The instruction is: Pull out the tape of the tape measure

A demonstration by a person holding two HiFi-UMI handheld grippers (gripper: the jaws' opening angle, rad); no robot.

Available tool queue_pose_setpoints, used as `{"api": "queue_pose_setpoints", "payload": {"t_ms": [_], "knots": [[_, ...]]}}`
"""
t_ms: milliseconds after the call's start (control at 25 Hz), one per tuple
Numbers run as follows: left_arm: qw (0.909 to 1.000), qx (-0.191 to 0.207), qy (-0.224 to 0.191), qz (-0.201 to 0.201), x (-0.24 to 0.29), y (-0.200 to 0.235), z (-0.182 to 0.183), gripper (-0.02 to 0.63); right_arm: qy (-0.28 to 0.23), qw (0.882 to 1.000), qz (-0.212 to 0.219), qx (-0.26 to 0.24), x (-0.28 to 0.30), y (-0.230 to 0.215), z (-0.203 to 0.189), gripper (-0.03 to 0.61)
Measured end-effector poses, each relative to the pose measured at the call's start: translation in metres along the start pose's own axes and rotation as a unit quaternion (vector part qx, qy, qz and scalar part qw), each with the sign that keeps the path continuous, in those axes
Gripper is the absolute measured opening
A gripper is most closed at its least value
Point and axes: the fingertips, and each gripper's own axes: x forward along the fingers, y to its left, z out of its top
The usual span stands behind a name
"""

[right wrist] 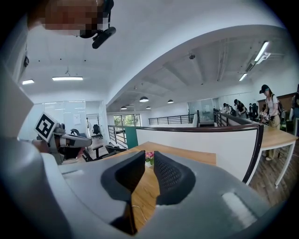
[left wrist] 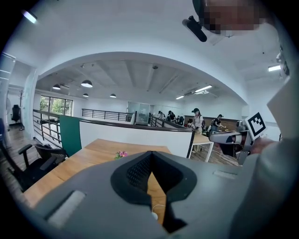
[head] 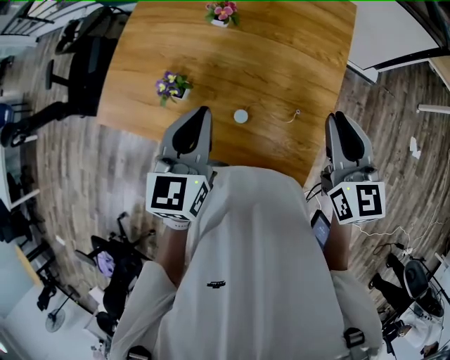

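Note:
The tape measure (head: 241,116) is a small round white case lying on the wooden table (head: 281,56), with a thin cord (head: 291,115) trailing to its right. My left gripper (head: 203,112) is held over the table's near edge, left of the case and clear of it, with its jaws shut on nothing. In the left gripper view the left gripper (left wrist: 149,158) shows its pads meeting, and the white case (left wrist: 154,215) peeks out below them. My right gripper (head: 337,117) hangs by the table's right corner. The right gripper (right wrist: 150,153) stands open by a narrow gap with nothing between the pads.
A pot of purple flowers (head: 172,86) stands left of the case and a pink one (head: 223,12) at the far edge. Black office chairs (head: 77,63) stand to the table's left. Cables (head: 394,242) lie on the floor at the right. A white partition (left wrist: 135,135) rises behind the table.

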Motion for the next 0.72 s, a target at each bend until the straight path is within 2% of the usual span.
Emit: {"api": "queue_pose_setpoints", "payload": {"t_ms": [440,720], "knots": [[1.0,0.002,-0.005,0.005,-0.0054,-0.004,0.0027,0.017,-0.009,1.0,-0.004,-0.008,-0.0083,0.0032,-0.0003,0.057],[0.9999,0.0,-0.009,0.008,-0.0067,-0.0049,0.0026,0.017,-0.013,1.0,-0.005,-0.005,-0.0071,0.0034,-0.0009,0.018]]}}
